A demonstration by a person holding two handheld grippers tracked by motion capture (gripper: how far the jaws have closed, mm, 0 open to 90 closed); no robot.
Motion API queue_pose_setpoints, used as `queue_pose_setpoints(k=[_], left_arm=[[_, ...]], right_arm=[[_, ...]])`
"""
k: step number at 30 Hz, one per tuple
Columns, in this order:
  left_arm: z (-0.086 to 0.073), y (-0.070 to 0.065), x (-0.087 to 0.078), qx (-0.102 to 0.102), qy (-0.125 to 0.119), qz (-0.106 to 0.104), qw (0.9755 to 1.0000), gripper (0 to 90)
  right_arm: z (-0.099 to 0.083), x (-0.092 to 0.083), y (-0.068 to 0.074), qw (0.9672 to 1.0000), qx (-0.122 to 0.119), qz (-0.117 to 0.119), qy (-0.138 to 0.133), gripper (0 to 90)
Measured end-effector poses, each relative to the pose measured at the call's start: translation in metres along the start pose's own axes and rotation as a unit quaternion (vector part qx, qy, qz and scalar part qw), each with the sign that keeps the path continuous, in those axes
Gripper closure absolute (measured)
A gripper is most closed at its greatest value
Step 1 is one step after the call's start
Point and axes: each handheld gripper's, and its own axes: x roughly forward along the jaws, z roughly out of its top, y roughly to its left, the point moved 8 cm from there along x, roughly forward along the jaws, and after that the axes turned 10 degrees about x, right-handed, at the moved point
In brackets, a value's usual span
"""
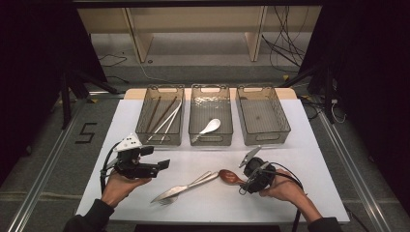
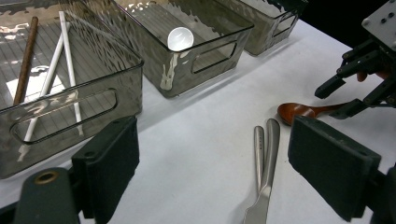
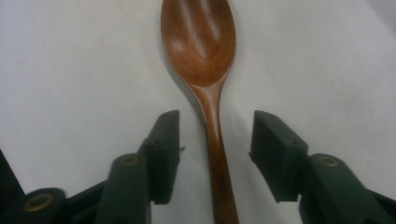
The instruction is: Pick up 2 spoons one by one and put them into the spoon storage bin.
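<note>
Here the right gripper (image 3: pixel 215 154), low in its own view, has its jaws parted around the wooden spoon's (image 3: pixel 205 70) handle, pads clear of it. Seemingly the spoon lies freed on the table (image 1: pixel 309 159). Next likely calls for closing, lifting toward the middle bin (image 1: pixel 211 137). The left gripper (image 2: pixel 212 172) gapes empty; its view alone shows the white spoon (image 2: pixel 180 38) inside.

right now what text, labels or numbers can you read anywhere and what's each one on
"5" – in black on the grey floor, left of the table.
No other text: the bins, the cutlery and both grippers carry no readable label or brand.
</note>
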Motion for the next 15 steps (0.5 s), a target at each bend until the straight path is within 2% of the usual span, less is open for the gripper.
queue_pose_setpoints(k=[7, 15], left_arm=[[0.0006, -0.0002, -0.0001, 0.003, -0.001, 0.002, 1.0000, 16.0], [0.0005, 0.0002, 0.0011, 0.003, 0.000, 0.004, 1.0000, 16.0]], right_arm=[[0.0003, 0.0042, -0.0012, 0.9998, -0.007, -0.002, 0.018, 69.3], [-0.0001, 0.0079, 0.0009, 0.9989, -0.030, -0.002, 0.037, 81.0]])
